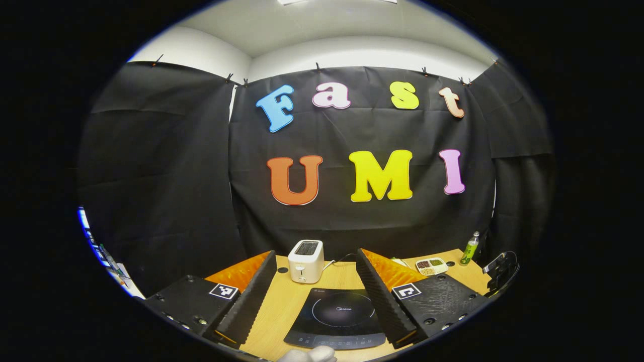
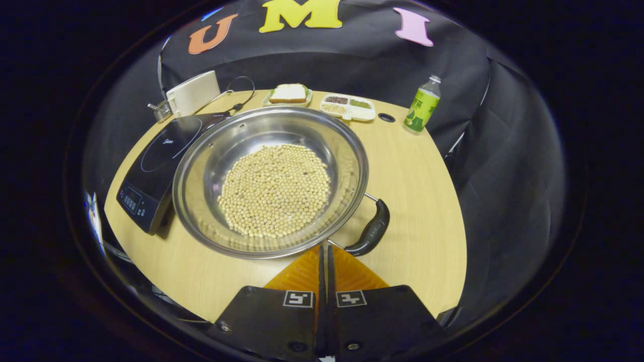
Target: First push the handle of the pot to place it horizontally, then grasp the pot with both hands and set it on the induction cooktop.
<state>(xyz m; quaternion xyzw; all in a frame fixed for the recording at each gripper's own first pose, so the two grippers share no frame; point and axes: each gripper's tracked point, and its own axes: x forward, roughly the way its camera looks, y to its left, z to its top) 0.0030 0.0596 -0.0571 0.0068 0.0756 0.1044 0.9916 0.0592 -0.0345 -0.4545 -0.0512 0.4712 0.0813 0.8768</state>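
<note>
White toaster (image 1: 306, 260) straight ahead of the left gripper; sectioned bean tray (image 2: 348, 107), bread plate (image 2: 288, 94) and green bottle (image 2: 422, 105) far ahead of the right gripper.

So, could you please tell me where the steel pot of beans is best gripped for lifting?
Probably by two points: the black handle on its near right, approached from this side with jaws across its bar, and the opposite rim beside the induction cooktop. The pot is wide, shallow and loaded, so one grip would likely tip it.
</note>
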